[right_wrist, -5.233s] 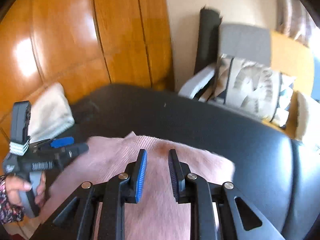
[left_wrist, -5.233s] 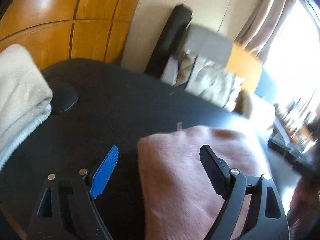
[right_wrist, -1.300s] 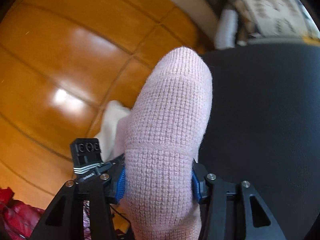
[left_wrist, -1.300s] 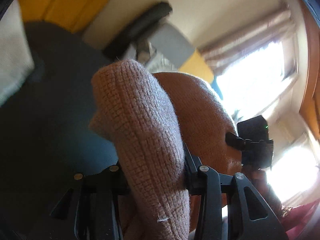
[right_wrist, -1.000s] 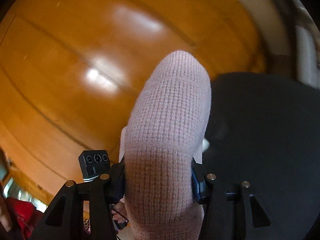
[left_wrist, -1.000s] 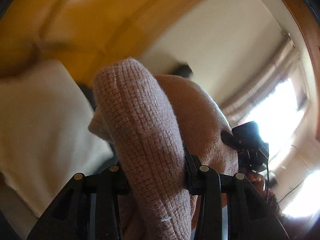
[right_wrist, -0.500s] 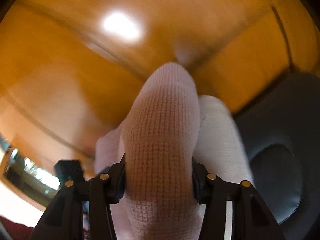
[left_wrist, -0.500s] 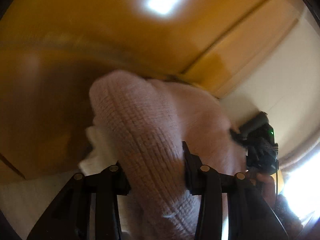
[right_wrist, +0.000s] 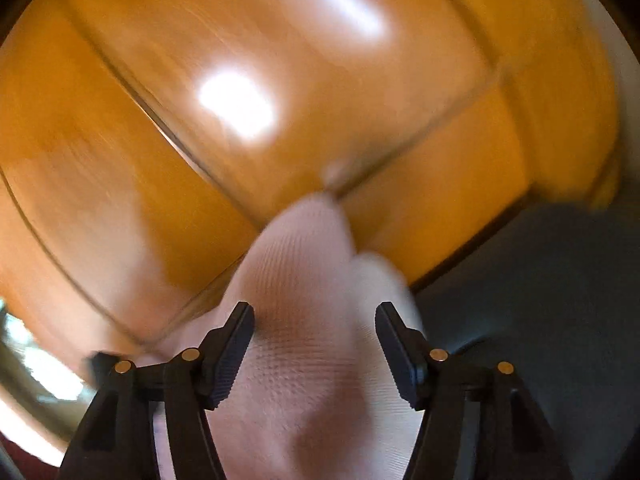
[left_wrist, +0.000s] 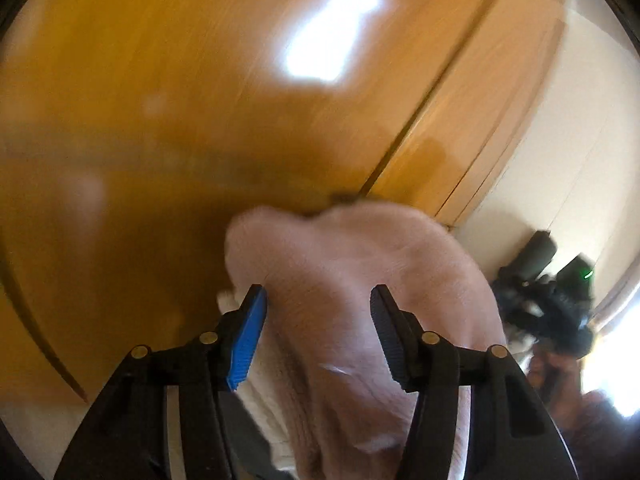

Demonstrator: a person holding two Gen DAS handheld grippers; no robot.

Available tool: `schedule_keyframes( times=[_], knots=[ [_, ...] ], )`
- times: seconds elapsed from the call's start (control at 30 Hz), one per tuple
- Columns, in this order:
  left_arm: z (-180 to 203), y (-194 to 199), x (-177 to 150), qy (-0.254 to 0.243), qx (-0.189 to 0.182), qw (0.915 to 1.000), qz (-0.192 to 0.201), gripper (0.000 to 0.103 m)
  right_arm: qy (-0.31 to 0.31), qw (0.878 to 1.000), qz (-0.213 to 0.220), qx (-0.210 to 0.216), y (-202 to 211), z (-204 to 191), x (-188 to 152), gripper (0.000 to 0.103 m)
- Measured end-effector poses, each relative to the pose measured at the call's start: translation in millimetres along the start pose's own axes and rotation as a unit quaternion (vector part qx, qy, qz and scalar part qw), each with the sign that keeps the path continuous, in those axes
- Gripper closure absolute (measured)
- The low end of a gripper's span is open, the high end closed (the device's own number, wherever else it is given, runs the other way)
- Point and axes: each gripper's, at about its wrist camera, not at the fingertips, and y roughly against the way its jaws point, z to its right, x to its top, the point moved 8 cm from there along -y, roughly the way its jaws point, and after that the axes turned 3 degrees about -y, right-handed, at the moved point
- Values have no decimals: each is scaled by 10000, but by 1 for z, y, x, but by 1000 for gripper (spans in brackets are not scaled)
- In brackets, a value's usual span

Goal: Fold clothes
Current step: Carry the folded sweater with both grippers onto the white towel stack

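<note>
Lying between both spread-jawed grippers, left gripper (left_wrist: 318, 300) and right gripper (right_wrist: 314, 316), apparently released: pink sweater (left_wrist: 360, 280).

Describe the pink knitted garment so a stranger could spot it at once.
Start at the big glossy orange wood panelling filling the background. In front of it, between the spread fingers of the left claw, lies a soft folded bundle: the pink knitted garment, sitting on paler cream-white cloth. Its dusty pink colour sets it apart from that lighter fabric beneath.
</note>
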Motion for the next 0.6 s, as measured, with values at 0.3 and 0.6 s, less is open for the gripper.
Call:
schedule_keyframes(
  times=[0.3, 0.6],
  knots=[
    [86, -34, -38, -2574, 567, 9645, -152, 45, 2158, 9735, -235, -717, 6, -73, -51, 57],
    [68, -69, -63, -2801, 854, 9558, -255, 45, 2246, 9577, -391, -1755, -16, -45, -73, 57]
  ],
)
